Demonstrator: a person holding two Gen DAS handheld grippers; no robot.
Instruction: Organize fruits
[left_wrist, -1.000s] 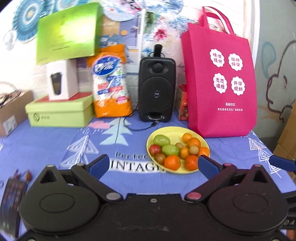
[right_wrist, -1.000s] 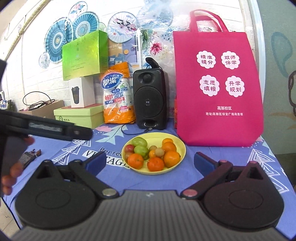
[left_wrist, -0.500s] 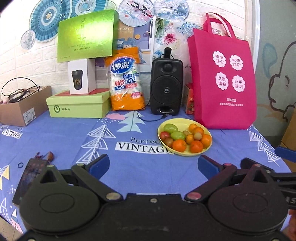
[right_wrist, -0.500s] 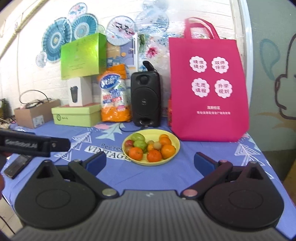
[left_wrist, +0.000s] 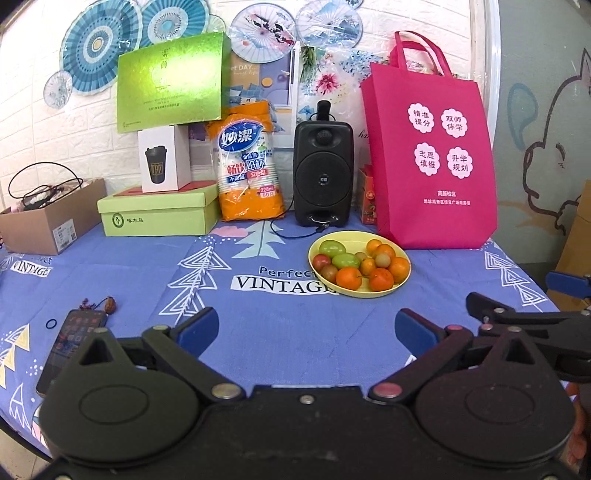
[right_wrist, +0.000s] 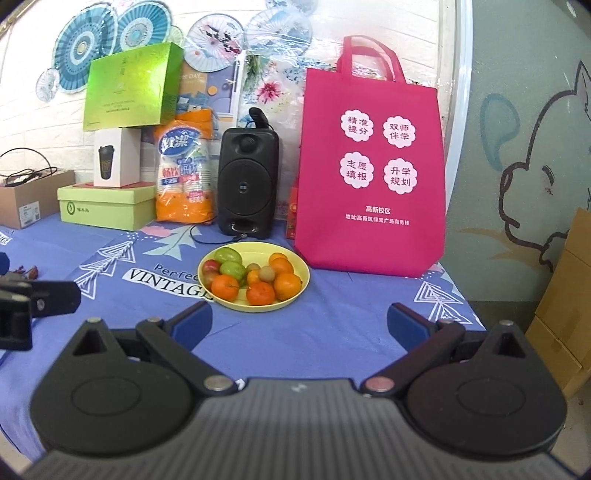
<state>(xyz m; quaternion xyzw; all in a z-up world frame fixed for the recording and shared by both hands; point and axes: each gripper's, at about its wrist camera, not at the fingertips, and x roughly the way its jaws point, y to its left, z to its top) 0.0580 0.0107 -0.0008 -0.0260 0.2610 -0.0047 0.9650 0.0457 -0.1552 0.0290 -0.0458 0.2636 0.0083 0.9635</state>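
A yellow plate sits on the blue tablecloth, holding several oranges, green fruits and small reddish ones. The plate shows in the right wrist view too, with its oranges. My left gripper is open and empty, well short of the plate. My right gripper is open and empty, just short of the plate's near rim. Part of the right gripper shows at the right edge of the left wrist view.
A pink tote bag stands right behind the plate, a black speaker with a cable behind it. Green boxes, an orange cup pack and a cardboard box line the back. A phone lies at front left.
Both grippers have pulled back and up from the plate, so it looks smaller and farther. Both stay open and empty. The fruits have not moved.
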